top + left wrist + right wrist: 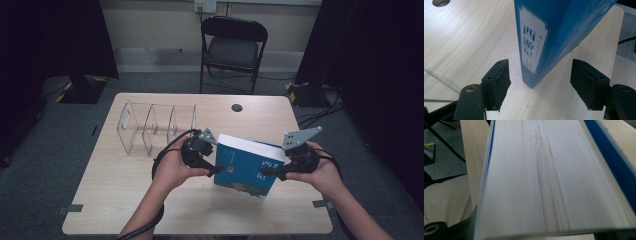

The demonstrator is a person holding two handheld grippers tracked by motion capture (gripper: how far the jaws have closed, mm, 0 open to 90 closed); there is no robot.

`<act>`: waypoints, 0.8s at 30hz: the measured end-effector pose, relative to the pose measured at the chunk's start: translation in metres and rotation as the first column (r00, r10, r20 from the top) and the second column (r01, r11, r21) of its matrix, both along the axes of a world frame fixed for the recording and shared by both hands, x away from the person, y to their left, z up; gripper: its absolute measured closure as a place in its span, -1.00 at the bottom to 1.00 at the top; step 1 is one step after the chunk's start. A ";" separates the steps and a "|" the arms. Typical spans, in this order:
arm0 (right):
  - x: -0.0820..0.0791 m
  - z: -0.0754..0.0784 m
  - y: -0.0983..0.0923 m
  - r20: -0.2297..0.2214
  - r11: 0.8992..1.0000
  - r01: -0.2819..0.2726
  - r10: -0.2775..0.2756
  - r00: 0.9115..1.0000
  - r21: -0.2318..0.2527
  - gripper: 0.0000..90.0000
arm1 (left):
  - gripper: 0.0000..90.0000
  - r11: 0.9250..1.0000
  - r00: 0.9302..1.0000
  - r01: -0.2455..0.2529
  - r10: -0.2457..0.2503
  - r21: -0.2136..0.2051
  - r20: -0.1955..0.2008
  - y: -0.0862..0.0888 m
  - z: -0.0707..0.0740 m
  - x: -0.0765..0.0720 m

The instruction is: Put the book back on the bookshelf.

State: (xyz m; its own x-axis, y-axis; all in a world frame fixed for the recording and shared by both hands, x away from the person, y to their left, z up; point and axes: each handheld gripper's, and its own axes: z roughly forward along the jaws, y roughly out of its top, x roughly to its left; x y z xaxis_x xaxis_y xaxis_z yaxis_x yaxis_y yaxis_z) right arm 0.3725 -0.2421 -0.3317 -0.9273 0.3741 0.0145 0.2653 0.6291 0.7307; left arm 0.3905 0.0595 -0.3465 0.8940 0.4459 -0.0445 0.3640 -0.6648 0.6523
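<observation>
A thick blue book (245, 167) stands tilted at the middle of the wooden table (125, 190), between my two grippers. My left gripper (218, 169) is at its spine. In the left gripper view that gripper (546, 86) is open, the labelled spine of the book (564, 30) sits between the jaws, and a gap shows on each side. My right gripper (265, 171) is at the opposite, page-edge side. In the right gripper view the white page block of the book (549, 182) spans the gap of the right gripper (544, 235), hiding most of both jaws.
A clear acrylic divider rack (150, 127) stands at the back left of the table, close behind my left hand. A round cable hole (237, 107) lies near the far edge. A black folding chair (232, 45) stands beyond the table, with cables on the floor to the right.
</observation>
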 end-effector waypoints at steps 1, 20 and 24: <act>0.000 -0.001 0.000 -0.001 1.000 0.003 -0.003 1.000 -0.001 -0.06 | -0.30 1.000 1.000 0.001 -0.001 -0.010 0.000 0.000 0.001 0.001; -0.001 -0.011 -0.007 -0.021 1.000 0.014 -0.014 1.000 -0.003 -0.10 | -0.24 0.999 0.999 0.036 -0.036 0.003 0.021 -0.013 0.021 0.007; -0.001 -0.014 -0.009 -0.021 1.000 0.012 -0.012 1.000 -0.006 -0.11 | -0.23 0.998 0.998 0.056 -0.056 0.001 0.024 -0.016 0.022 0.008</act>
